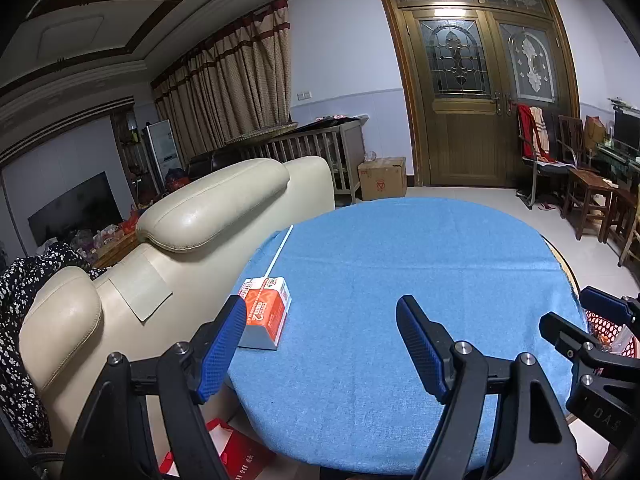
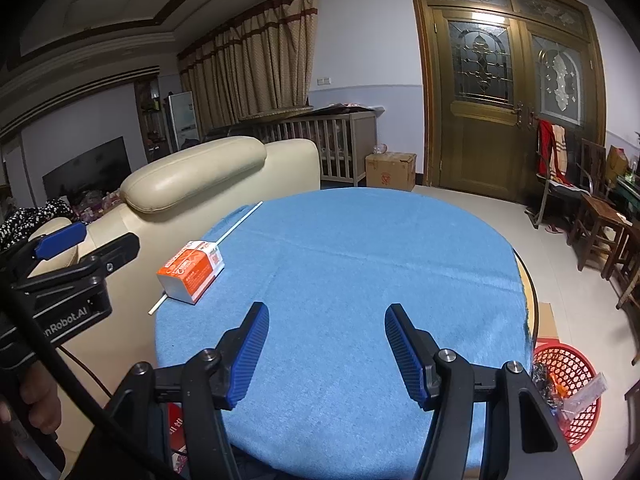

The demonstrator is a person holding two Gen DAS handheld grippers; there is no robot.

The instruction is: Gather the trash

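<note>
So the only trash on top right now is an orange-and-white carton (image 2: 191, 271) and a thin white straw (image 2: 208, 254), both sitting near the left edge of the round table (image 1: 400, 260) with its blue cloth, right beside the cream sofa (image 1: 208, 208). The red basket (image 2: 568, 364) is on the floor at the table's right side, with some wrappers already in it, so I'd guess that's where everything is meant to end up, and that's probably why it's parked within easy reach of the right hand.

Left gripper (image 1: 320, 344) hangs low over the near-left part of the table with both blue pads spread wide and nothing between them. The carton is just ahead of its left pad, not touched as far as I can tell. Right gripper (image 2: 326, 354) is the same story: wide open, empty, over the bare middle of the cloth. Looks like the left one is lined up for the carton since it's the closer side.

Carton lies flat on a broad face. Its long axis runs from near-left to far-right in the right wrist view, the grey end toward the camera. The straw runs along roughly the same diagonal, passing under or right against the carton (can't tell which), one end poking out near the table edge, the other pointing toward the far-left rim.
</note>
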